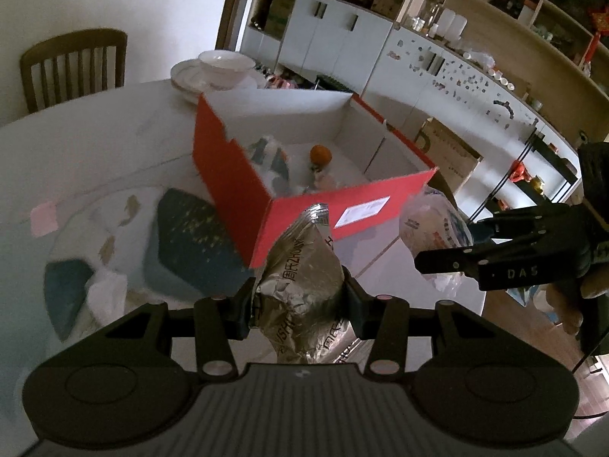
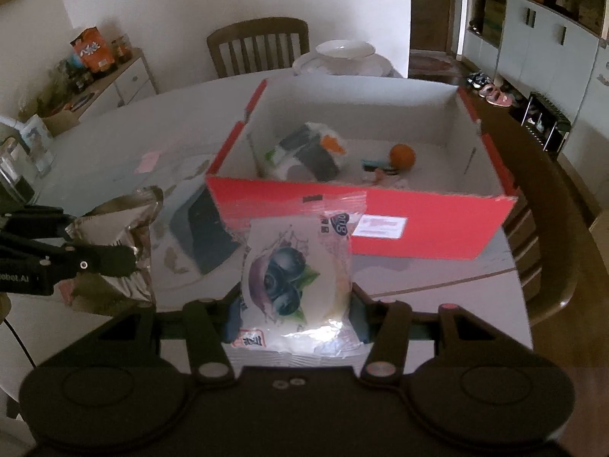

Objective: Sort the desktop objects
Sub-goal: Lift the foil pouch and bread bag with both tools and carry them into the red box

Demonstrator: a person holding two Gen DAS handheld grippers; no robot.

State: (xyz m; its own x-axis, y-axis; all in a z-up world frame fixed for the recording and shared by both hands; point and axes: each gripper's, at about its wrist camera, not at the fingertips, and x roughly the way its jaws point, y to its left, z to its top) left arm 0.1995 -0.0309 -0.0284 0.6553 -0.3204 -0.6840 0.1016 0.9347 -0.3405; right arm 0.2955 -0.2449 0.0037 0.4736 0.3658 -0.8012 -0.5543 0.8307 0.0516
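Note:
My left gripper (image 1: 298,304) is shut on a silver foil snack bag (image 1: 304,262) and holds it above the table, just in front of the red cardboard box (image 1: 228,175). My right gripper (image 2: 295,312) is shut on a clear-wrapped blueberry bread packet (image 2: 293,266), also held in front of the box (image 2: 437,228). Each gripper shows in the other view: the right one (image 1: 449,251) with its packet (image 1: 430,224), the left one (image 2: 125,255) with the foil bag (image 2: 118,228). Inside the box lie an orange (image 2: 402,155), a white packet (image 2: 304,148) and small items.
A round white table (image 2: 114,144) carries the box, a blue-and-white patterned mat (image 1: 171,236), a pink note (image 2: 147,160) and stacked white dishes (image 2: 342,57) at the far edge. Wooden chairs (image 2: 259,45) stand around it. Cabinets and shelves (image 1: 418,38) line the room.

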